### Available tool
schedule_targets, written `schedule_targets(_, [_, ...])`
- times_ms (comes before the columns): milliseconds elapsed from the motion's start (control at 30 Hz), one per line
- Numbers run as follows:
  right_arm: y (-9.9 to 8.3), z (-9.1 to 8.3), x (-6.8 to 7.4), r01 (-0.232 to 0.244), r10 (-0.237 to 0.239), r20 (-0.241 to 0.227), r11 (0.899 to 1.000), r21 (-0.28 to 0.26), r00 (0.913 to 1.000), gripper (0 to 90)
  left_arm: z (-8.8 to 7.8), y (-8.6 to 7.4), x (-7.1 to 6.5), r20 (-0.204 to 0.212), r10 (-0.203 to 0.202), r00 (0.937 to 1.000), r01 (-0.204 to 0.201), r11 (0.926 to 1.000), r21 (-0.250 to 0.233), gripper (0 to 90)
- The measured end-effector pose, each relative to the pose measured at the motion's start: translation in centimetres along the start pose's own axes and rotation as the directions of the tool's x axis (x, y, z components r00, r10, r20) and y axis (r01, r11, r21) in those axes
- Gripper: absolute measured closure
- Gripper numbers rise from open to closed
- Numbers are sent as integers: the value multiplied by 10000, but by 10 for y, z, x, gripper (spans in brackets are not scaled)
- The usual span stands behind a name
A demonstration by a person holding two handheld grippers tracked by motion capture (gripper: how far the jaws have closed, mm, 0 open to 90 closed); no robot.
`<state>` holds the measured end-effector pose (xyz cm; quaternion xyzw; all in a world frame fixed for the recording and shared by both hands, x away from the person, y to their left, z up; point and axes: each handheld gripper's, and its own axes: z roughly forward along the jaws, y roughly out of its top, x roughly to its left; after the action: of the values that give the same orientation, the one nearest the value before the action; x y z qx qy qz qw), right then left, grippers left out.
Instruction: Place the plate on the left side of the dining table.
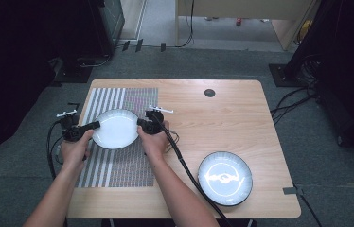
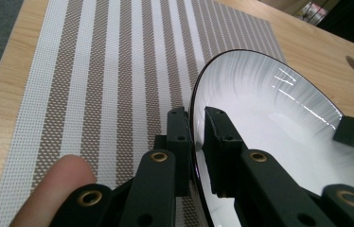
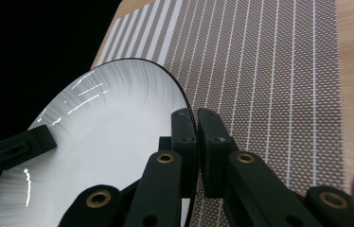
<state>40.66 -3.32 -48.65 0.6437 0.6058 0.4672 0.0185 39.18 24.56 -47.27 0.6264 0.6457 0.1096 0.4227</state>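
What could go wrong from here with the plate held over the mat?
Each gripper, left and right, pinches only the thin rim of the white plate; the glossy edge might slip from either grip. If the hands drift apart or tilt unevenly, it could drop onto the striped mat and possibly chip.

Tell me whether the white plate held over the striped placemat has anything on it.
Empty. The white plate shows a bare glossy surface with only light reflections, while the left gripper and right gripper pinch its opposite rims above the striped placemat.
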Motion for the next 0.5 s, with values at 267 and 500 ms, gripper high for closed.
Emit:
schedule_targets(267, [1, 15, 2, 62, -61, 388, 10000, -30, 9992, 868, 12, 5, 6, -186, 220, 9996, -220, 9998, 20, 815])
schedule_targets(500, [3, 24, 0, 92, -82, 491, 9998, -202, 9988, 868, 23, 4, 15, -114, -244, 9996, 247, 9992, 301, 807])
